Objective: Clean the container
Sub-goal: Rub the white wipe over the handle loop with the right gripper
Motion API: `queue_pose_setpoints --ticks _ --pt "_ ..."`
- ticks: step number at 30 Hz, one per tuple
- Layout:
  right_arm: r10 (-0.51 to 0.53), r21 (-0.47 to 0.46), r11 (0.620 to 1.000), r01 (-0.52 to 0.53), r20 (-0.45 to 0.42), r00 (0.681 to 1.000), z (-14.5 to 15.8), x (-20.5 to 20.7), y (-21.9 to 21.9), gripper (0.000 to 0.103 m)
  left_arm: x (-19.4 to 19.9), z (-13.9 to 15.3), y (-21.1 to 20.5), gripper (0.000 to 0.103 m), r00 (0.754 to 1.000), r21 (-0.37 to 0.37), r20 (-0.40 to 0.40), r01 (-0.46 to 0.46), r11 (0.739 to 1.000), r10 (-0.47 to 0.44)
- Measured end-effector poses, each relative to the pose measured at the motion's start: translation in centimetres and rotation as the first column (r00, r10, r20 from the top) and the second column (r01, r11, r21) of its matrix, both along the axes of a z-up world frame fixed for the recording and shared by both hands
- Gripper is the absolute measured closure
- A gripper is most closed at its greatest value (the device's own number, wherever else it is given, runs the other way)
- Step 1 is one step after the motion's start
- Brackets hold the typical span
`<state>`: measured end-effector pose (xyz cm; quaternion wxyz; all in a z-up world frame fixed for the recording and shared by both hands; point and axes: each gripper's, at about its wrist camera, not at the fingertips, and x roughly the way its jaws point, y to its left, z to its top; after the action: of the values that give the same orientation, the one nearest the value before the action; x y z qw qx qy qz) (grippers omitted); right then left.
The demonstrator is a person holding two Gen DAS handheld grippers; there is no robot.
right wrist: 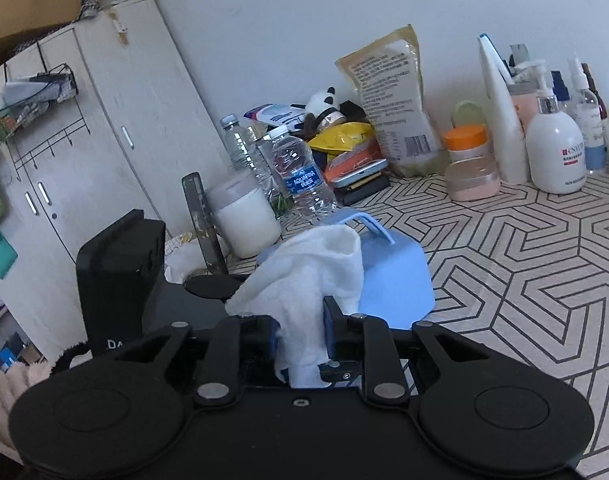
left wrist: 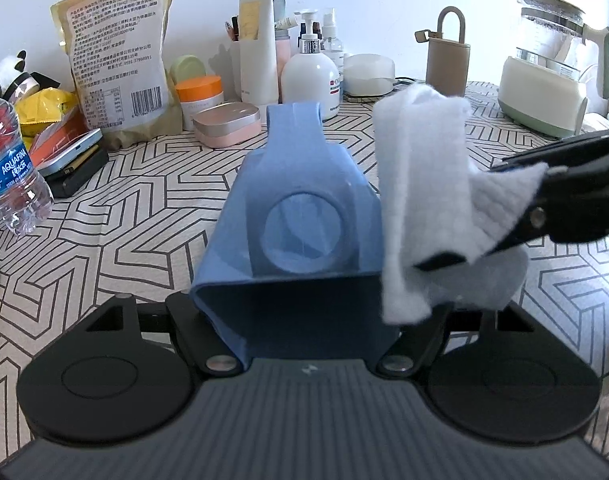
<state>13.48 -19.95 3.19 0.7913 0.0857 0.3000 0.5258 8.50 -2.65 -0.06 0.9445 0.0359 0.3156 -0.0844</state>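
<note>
A light blue plastic container point(left wrist: 300, 200) lies tipped on the patterned tablecloth, its round-marked side up and its handle pointing away. My left gripper point(left wrist: 304, 320) is shut on its near end, with the fingers mostly hidden behind the blue walls. A white cloth point(left wrist: 420, 184) hangs against the container's right side, with my right gripper point(left wrist: 468, 212) shut on it and reaching in from the right. In the right wrist view the cloth point(right wrist: 316, 264) bunches up between my right gripper's point(right wrist: 302, 328) fingers and drapes over the blue container point(right wrist: 396, 276).
The table's far side is crowded: a water bottle point(left wrist: 12, 172), a tall snack bag point(left wrist: 116, 60), a pump bottle point(left wrist: 310, 76), a tan flask point(left wrist: 448, 56) and a glass kettle point(left wrist: 552, 68). A white jar point(right wrist: 244, 220) and a white cupboard point(right wrist: 84, 140) stand beyond the container.
</note>
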Motion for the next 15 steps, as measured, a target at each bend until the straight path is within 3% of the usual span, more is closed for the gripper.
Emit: queue_pose_setpoints --ticks 15 --pt "-0.134 -0.001 0.991 0.134 -0.058 0.989 -0.6 3.4 -0.4 0.077 0.0 0.0 -0.1 0.029 1.000 0.013 0.007 0.005 1.000 -0.005"
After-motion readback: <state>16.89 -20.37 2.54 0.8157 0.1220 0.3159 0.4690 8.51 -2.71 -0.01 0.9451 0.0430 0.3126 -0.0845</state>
